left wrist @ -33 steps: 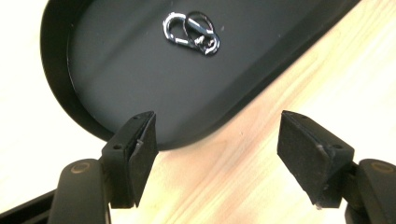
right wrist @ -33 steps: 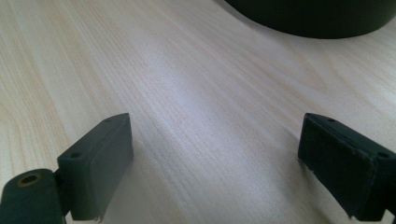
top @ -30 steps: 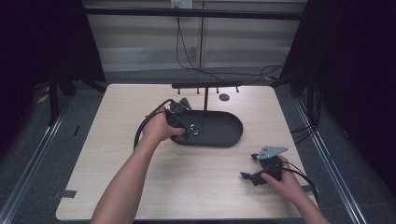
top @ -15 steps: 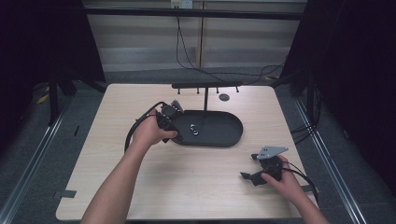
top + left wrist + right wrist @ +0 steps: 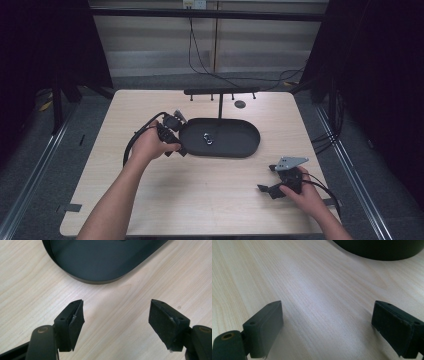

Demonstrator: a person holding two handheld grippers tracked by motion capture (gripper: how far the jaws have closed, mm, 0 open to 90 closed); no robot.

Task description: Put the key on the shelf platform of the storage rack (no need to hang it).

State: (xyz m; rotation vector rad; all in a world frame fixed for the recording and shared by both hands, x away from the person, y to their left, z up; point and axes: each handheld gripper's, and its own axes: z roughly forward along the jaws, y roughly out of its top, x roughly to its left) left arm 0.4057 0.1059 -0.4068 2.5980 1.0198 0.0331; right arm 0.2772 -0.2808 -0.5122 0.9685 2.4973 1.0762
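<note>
Left gripper [image 5: 116, 315] open, empty, beside tray [image 5: 105, 262]; high view alone shows small metal piece [image 5: 207, 139] inside; right gripper [image 5: 327, 322] open.

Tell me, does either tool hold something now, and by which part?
Nothing is held. The left tool and the right tool both stand open over bare table.

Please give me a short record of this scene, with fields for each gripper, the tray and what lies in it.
left gripper: open, nothing between the jaws, at the left end of the tray
right gripper: open, empty, low over the table near its front right
tray: black, oval, in the middle of the table
tray contents: one small shiny object, too small to identify
rack: black bar on a post, behind the tray
</note>
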